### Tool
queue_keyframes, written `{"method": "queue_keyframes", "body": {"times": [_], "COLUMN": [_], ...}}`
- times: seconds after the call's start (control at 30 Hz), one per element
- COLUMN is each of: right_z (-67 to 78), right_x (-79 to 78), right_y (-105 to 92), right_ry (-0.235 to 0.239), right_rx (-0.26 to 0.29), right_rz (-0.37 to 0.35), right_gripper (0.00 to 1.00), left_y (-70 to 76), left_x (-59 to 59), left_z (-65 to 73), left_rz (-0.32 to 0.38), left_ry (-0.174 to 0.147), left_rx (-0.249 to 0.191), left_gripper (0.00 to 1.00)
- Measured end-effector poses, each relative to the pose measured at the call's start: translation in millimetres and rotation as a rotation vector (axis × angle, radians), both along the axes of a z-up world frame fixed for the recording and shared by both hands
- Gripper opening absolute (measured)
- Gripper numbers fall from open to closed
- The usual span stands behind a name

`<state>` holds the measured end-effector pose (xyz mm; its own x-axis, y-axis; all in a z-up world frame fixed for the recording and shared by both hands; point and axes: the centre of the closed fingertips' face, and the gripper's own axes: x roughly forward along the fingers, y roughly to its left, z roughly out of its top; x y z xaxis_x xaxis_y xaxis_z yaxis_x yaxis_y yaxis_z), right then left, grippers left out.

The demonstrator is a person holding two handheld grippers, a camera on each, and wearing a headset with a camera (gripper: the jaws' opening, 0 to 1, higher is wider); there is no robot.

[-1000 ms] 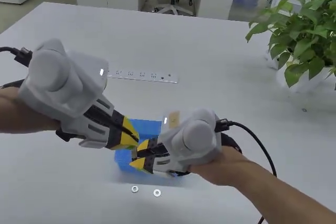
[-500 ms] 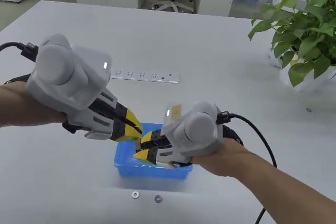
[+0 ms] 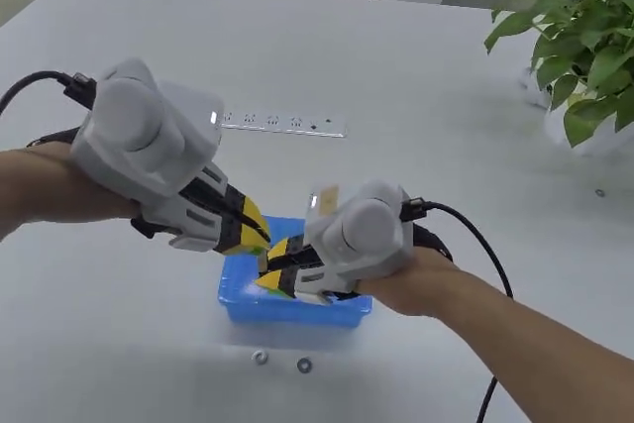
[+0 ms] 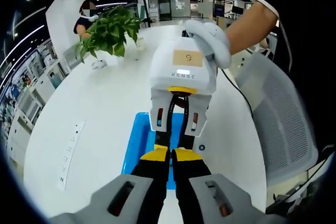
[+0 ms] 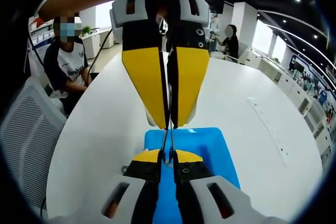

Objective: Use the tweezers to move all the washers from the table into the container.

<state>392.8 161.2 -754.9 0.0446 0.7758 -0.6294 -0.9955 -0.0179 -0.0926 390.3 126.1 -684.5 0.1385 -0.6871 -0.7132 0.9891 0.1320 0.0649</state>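
1. Measured against the blue container (image 3: 297, 309), the spot where the two claws meet has shifted toward 12 o'clock over the last second. The container's front wall was covered then and now shows whole. The headset has also tipped, so part of that shift may be the camera's.
2. Two washers, the left washer (image 3: 261, 357) and the right washer (image 3: 304, 366), lie on the desk (image 3: 426, 106) just beside the container at its 6 o'clock. They are in the same spots relative to it as before, so neither has been picked up.
3. The left claw (image 3: 262, 237) comes in from 10 o'clock. Its yellow jaws are pressed together on a thin dark tool, which I take to be the tweezers (image 5: 168, 103).
4. The right claw (image 3: 265, 282) comes in from 4 o'clock, tip to tip with the left. Its jaws are drawn in on the tool's lower end, above the container's blue floor.
5. Whether the tweezers carry a washer, or whether any washers already lie in the container, is too small to tell.
6. My reading is that the claws are either dropping a washer or adjusting their hold on the tool over the container. Either way, at least two washers are left. The next pick-up would mean bringing the tweezers down toward 6 o'clock, past the front wall. Flat, thin washers on a smooth desk may slip from the tips.
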Motion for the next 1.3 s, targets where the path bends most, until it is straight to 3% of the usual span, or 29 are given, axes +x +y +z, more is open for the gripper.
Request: {"method": "queue_keyframes", "body": {"times": [0.43,1.0,1.3], "right_z": [-20.5,-28.7,-27.3], "right_x": [5.4,7.9,6.9], "right_y": [2.6,2.8,3.7], "right_ry": [0.051,0.112,0.102], "right_rx": [-0.024,-0.024,-0.027], "right_rz": [-0.003,-0.005,0.002], "right_gripper": [0.1,0.11,0.11], "left_y": [4.0,4.4,4.1], "left_x": [8.7,15.8,14.0], "left_z": [-20.3,-28.2,-26.5], "left_rz": [0.008,0.014,0.014], "left_ry": [0.038,0.056,0.05], "left_rx": [0.006,0.007,0.011], "left_gripper": [0.06,0.06,0.06]}}
